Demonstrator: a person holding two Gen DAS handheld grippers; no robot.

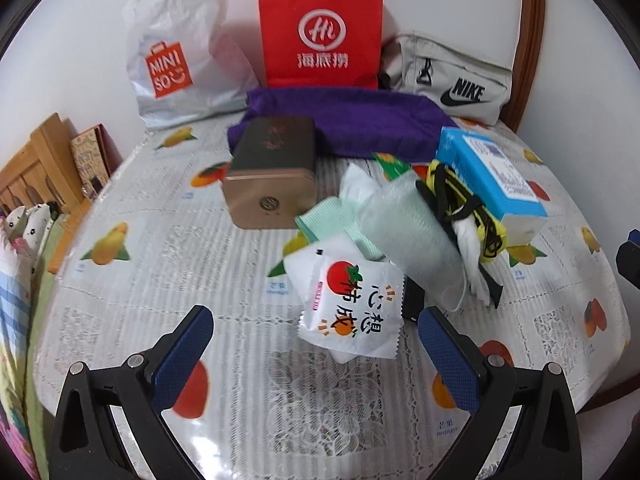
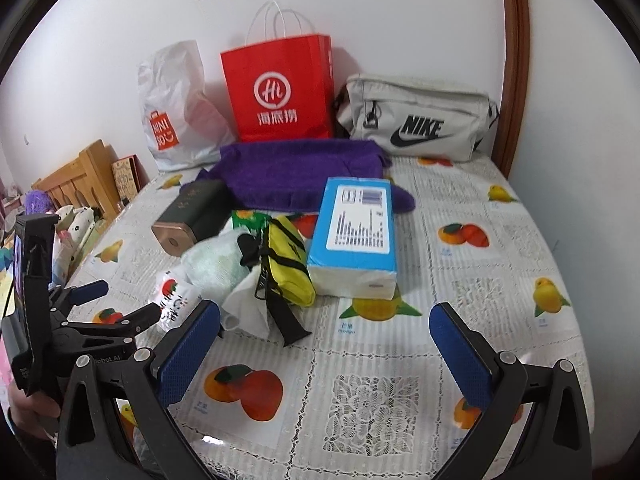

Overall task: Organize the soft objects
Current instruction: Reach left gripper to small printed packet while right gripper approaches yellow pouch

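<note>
Left wrist: snack packet (image 1: pixel 352 312) fronts tin (image 1: pixel 270 172).

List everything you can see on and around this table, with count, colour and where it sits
Paper bag: 1, red, back centre against wall.
Plastic bag: 1, white with orange logo, left of the paper bag.
Waist bag: 1, grey, back right.
Towel: 1, purple, before the paper bag.
Tin: 1, dark green and gold, left of the pile.
Tissue pack: 1, blue and white, right of the pile.
Pouch: 1, yellow with black straps, beside the tissue pack.
Cloth: 1, mint green, in the pile.
Snack packet: 1, white with tomato print, front of pile.
Tablecloth: 1, white lace with fruit prints.
Left gripper: 1, black with blue pads, open, near the snack packet.
Right gripper: 1, same colours, open, above the tablecloth.
</note>
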